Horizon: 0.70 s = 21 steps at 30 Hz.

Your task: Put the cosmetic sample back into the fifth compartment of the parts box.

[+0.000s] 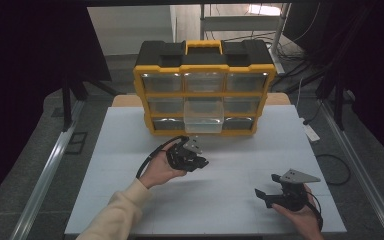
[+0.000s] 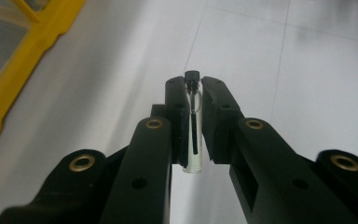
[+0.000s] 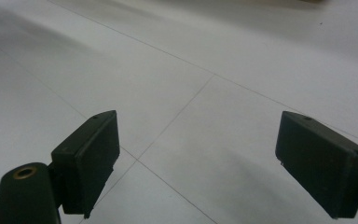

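A small clear glass vial with a black cap (image 2: 193, 123) sits clamped in the left gripper (image 2: 193, 84); at four o'clock, the right gripper (image 3: 198, 154) gapes empty.

Back of table: yellow-and-black plastic drawer cabinet (image 1: 203, 87) on white table (image 1: 230, 205)
Cabinet's lower middle: clear plastic drawer (image 1: 204, 121) pulled out
Before drawer: left gripper (image 1: 200, 162), small clear glass vial (image 2: 193, 126) between its jaws
Right, nearer: right gripper (image 1: 261, 196)
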### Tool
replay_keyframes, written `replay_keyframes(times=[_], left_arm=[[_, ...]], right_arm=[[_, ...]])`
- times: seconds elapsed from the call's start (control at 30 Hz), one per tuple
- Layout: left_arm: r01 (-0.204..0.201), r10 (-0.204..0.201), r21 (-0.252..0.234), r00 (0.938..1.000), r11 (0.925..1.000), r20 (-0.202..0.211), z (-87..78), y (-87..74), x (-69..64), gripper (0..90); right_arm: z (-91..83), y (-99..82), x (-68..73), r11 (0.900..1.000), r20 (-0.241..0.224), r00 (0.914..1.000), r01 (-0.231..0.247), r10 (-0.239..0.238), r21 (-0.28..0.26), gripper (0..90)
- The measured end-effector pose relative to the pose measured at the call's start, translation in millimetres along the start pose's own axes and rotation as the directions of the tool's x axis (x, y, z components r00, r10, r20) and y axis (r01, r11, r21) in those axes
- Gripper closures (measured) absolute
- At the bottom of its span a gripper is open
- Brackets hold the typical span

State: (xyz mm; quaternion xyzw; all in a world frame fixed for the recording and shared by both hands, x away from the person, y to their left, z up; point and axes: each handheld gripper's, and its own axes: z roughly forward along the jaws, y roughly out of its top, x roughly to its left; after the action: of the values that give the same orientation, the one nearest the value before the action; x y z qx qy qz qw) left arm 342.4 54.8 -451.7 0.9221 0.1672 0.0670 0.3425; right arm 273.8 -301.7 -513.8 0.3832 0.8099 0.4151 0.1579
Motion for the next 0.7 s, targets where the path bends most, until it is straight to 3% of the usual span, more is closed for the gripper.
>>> replay_keyframes(times=[0.3, 0.7], left_arm=[[0.021, -0.023, -0.056, 0.9994, 0.9982, -0.028, -12.1, 2.8, -0.3, 80.3], [0.049, -0.056, -0.135, 0.9973, 0.9897, -0.048, -32.3, 7.1, 0.7, 80.4]], right_arm=[[0.2, 0.1, 0.2, 1.0000, 0.001, 1.0000, 0.002, -0.002, 0.001, 13.8], [0.3, 0.0, 0.1, 1.0000, 0.001, 1.0000, 0.000, 0.000, 0.001, 13.8]])
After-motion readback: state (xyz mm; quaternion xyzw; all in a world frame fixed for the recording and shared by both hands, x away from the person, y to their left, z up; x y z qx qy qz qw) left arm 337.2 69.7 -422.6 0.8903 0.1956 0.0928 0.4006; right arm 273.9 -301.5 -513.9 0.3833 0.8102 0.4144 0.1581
